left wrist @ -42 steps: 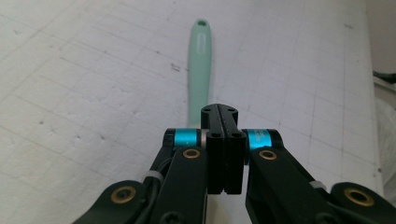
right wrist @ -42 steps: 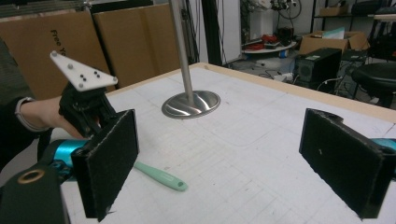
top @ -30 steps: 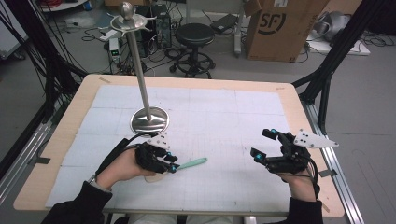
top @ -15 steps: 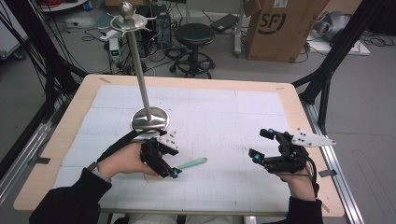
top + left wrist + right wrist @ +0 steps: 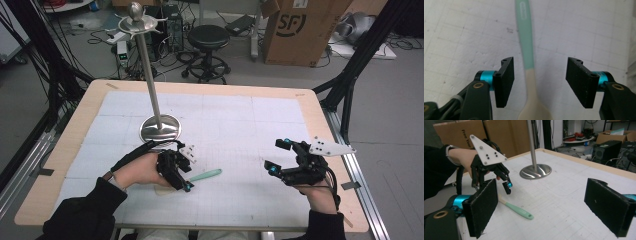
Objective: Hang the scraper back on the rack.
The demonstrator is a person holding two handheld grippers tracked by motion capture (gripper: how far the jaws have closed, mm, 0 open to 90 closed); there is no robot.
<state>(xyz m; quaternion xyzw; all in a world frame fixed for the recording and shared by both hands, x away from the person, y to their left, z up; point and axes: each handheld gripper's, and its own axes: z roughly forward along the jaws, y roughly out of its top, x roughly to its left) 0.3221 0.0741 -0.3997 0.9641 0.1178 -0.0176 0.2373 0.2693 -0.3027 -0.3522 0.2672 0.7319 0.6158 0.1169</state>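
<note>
A spoon (image 5: 206, 175) with a mint-green handle and a beige head lies flat on the white mat. My left gripper (image 5: 182, 181) hangs low over it, open. In the left gripper view the spoon (image 5: 525, 37) runs between the two pads of my left gripper (image 5: 540, 82), its neck nearer the left pad and touching neither. My right gripper (image 5: 278, 156) is open over the mat at the right, with nothing in it. The right gripper view looks past my right gripper (image 5: 544, 207) to the spoon (image 5: 517, 210) and the left gripper (image 5: 507, 186) above its beige end.
A tall metal stand (image 5: 160, 127) with a round base rises from the mat's back left, also seen as the stand (image 5: 535, 171) behind the spoon. The white mat (image 5: 235, 130) covers a wooden table (image 5: 320, 115). A stool (image 5: 208, 37) and cardboard box (image 5: 295, 30) stand beyond.
My left hand has shifted slightly right and lowered, bringing its open jaws around the spoon's neck. The spoon and the right gripper have barely moved.
</note>
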